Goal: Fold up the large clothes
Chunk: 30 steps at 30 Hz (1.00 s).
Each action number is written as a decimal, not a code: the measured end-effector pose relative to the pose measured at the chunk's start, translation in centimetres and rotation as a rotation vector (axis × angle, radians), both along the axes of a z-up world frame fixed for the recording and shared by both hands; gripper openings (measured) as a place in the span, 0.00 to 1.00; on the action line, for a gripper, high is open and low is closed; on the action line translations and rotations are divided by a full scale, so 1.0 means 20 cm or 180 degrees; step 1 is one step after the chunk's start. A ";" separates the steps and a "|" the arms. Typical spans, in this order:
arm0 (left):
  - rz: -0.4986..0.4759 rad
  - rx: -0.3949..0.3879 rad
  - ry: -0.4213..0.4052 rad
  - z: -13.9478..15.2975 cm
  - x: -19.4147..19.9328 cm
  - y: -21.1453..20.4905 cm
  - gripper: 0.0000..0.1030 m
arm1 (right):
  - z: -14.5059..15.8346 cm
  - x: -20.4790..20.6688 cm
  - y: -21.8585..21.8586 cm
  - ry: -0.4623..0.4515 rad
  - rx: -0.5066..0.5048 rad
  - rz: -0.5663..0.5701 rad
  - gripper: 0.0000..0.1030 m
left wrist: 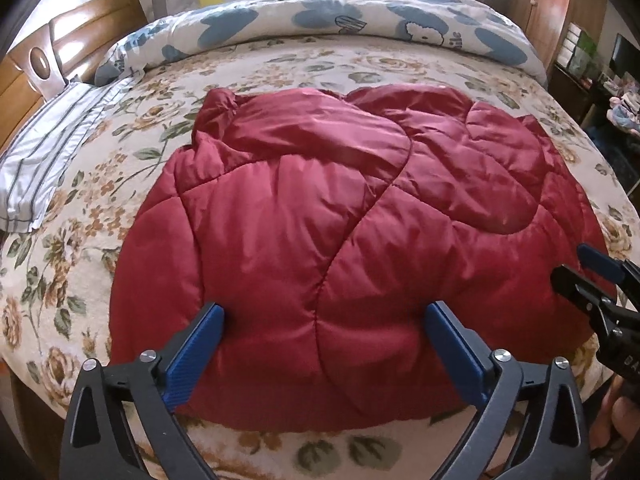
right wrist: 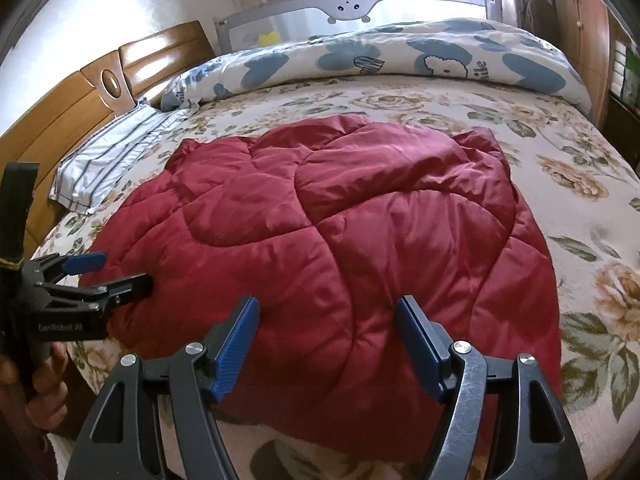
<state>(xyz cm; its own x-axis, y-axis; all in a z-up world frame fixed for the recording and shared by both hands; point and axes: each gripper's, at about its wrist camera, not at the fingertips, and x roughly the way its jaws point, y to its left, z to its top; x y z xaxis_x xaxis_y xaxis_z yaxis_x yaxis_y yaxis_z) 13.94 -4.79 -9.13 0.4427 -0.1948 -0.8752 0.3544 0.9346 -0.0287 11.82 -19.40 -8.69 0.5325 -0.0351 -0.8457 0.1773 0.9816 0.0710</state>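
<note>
And here is the red quilted jacket (left wrist: pixel 340 216), folded into a rounded bundle on the floral bedspread (left wrist: pixel 120 168), close to the near edge of the bed. The left gripper (left wrist: pixel 324 312) hovers over the jacket's near-left part, its 2 blue pads spread wide with red fabric showing between them, and nothing is pinched. The right gripper (right wrist: pixel 328 308) hangs over the near-right part, jaws also apart, the pads clear of the cloth as far as the view shows. Neither one holds anything.

From the left wrist view, the right gripper's black linkage and a blue pad (left wrist: pixel 600 260) poke in at the right edge, above the jacket's right side, with part of a hand (left wrist: pixel 616 416) below it. A dark shelf unit (left wrist: pixel 580 52) with small items sits far right, seen only here.

From the right wrist view, the left gripper (right wrist: pixel 116 272) enters at the left edge, jaws apart over the jacket's left border, with fingers (right wrist: pixel 44 380) wrapped around its handle. This view shows more bare bedspread to the right of the jacket.

Both views share the far side: a blue-and-white patterned duvet (right wrist: pixel 400 60) rolled along the far edge, a striped pillow (left wrist: pixel 48 152) at the left by the wooden headboard (right wrist: pixel 80 92), and a grey bed rail (right wrist: pixel 360 4) behind.
</note>
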 end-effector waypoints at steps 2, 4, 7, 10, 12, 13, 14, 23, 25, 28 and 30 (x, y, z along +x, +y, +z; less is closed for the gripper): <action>0.0007 -0.0011 0.0037 -0.02 0.02 -0.01 1.00 | -0.02 0.02 -0.01 0.0038 0.0000 -0.0007 0.71; 0.0017 -0.0016 0.0055 -0.03 0.04 -0.01 1.00 | -0.04 0.04 -0.03 0.0072 0.0008 -0.0023 0.71; 0.0018 -0.0022 0.0083 -0.06 0.07 -0.02 1.00 | -0.07 0.06 -0.05 0.0097 0.0023 -0.0056 0.71; 0.0018 -0.0011 0.0121 -0.09 0.10 -0.04 1.00 | -0.11 0.07 -0.06 0.0108 0.0031 -0.0083 0.71; 0.0024 0.0001 0.0141 -0.11 0.12 -0.05 1.00 | -0.12 0.07 -0.07 0.0099 0.0023 -0.0085 0.71; 0.0026 0.0011 0.0148 -0.11 0.13 -0.06 1.00 | -0.13 0.07 -0.07 0.0090 0.0029 -0.0087 0.72; 0.0028 0.0019 0.0151 -0.12 0.14 -0.06 1.00 | -0.13 0.06 -0.07 0.0075 0.0040 -0.0086 0.72; 0.0040 0.0092 0.0123 -0.15 0.14 -0.09 1.00 | -0.09 0.05 -0.08 0.0011 0.0166 -0.0124 0.71; 0.0039 0.0091 0.0122 -0.15 0.14 -0.09 1.00 | -0.03 0.05 -0.10 -0.0080 0.0219 -0.0146 0.71; 0.0039 0.0090 0.0129 -0.15 0.13 -0.09 1.00 | 0.02 0.10 -0.11 -0.0127 0.0174 -0.0140 0.71; 0.0043 0.0085 0.0119 -0.14 0.13 -0.09 1.00 | 0.03 0.14 -0.12 -0.0088 0.0167 -0.0131 0.71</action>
